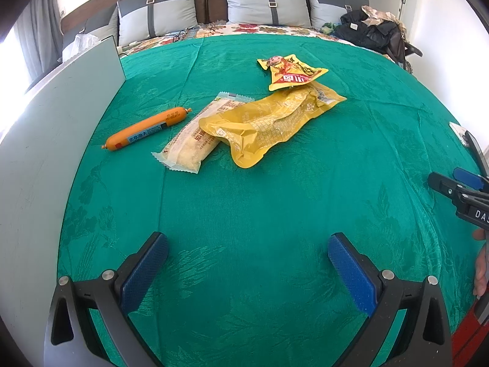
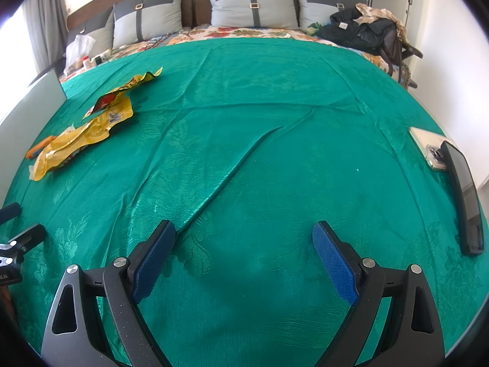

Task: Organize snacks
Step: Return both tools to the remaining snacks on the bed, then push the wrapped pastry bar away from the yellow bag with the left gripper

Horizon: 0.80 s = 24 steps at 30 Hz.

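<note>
Several snacks lie on a green bedspread (image 1: 244, 198). An orange sausage stick (image 1: 146, 128) lies at the left, a clear pale wafer pack (image 1: 195, 134) beside it, a big crumpled yellow bag (image 1: 266, 122) overlaps that pack, and a small yellow-red packet (image 1: 290, 72) lies behind. My left gripper (image 1: 247, 263) is open and empty, well short of the snacks. My right gripper (image 2: 244, 247) is open and empty over bare cloth; the yellow bag (image 2: 76, 140) and small packet (image 2: 122, 94) lie far to its left. The right gripper also shows in the left wrist view (image 1: 458, 192).
A grey-white board (image 1: 52, 153) stands along the left edge. Two phones lie at the right, one light (image 2: 428, 150), one dark (image 2: 464, 195). Pillows (image 2: 250, 3), a plastic bag (image 2: 78, 50) and dark clothes (image 2: 363, 30) sit at the headboard.
</note>
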Available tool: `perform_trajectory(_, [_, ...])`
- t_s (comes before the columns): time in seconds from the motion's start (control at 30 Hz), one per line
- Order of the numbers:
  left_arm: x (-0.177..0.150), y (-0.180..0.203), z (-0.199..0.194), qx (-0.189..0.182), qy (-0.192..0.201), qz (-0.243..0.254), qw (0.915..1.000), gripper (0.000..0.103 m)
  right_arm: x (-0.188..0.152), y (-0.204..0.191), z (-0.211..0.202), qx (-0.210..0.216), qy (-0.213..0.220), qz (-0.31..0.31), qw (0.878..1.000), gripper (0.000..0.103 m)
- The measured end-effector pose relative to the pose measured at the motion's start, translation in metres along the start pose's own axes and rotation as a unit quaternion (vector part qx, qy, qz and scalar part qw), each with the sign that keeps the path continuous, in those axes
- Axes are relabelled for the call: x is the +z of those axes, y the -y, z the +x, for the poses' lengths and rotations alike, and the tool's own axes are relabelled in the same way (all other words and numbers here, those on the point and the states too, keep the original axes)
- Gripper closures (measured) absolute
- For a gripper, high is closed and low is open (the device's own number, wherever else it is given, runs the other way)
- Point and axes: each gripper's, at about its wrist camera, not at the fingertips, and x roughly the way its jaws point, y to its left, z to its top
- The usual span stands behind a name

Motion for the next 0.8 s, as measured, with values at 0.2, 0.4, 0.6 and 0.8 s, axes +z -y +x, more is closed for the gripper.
perform_trajectory(0.2, [0.035, -0.032, -0.035, -0.01, 0.002, -0.007, 0.9999, 0.001, 0.0, -0.001, 0.0, 0.001, 0.0, 0.0, 1.0, 0.01])
perform_trajectory(0.4, [0.073, -0.051, -0.006, 0.049, -0.077, 0.023, 0.9955, 0.011, 0.0, -0.001, -0.001, 0.001, 0.0, 0.0, 1.0, 0.009])
perform_trajectory(0.6, [0.081, -0.045, 0.034, 0.042, -0.11, 0.065, 0.9909, 0.018, 0.0, -0.001, -0.001, 0.0, 0.0, 0.0, 1.0, 0.009])
perform_trajectory(0.8, [0.093, -0.046, 0.042, -0.002, -0.076, 0.011, 0.997, 0.061, 0.0, -0.002, -0.001, 0.001, 0.0, 0.0, 1.0, 0.009])
